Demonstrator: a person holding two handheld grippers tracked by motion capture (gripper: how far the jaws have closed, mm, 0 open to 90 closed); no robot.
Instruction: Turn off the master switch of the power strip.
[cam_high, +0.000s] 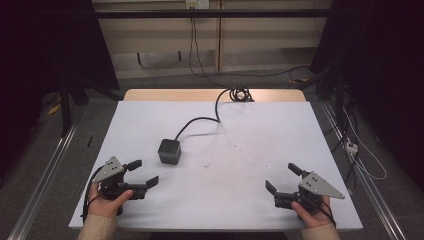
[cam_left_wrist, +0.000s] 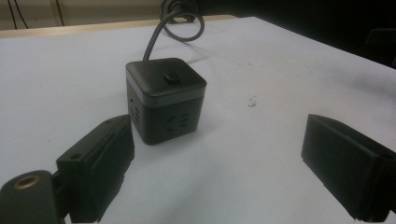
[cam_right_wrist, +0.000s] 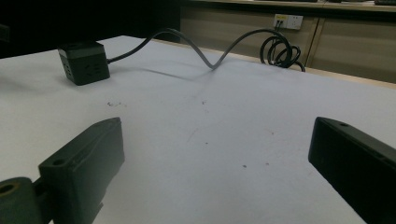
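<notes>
From above, a white table (cam_high: 260, 145) carries a dark power cube (cam_high: 169, 151) left of centre, its cable (cam_high: 200, 120) running back to a coil (cam_high: 240, 93) at the far edge. The left gripper (cam_high: 142, 173) and right gripper (cam_high: 283, 178) sit at the near corners, each in a hand, jaws spread wide and empty.

The left gripper view adds the cube's (cam_left_wrist: 166, 98) top button (cam_left_wrist: 171, 77) and socket slots, just beyond the open jaws.

The right gripper view places the cube (cam_right_wrist: 84, 62) far off at left, plus a wall outlet (cam_right_wrist: 287, 21) behind
</notes>
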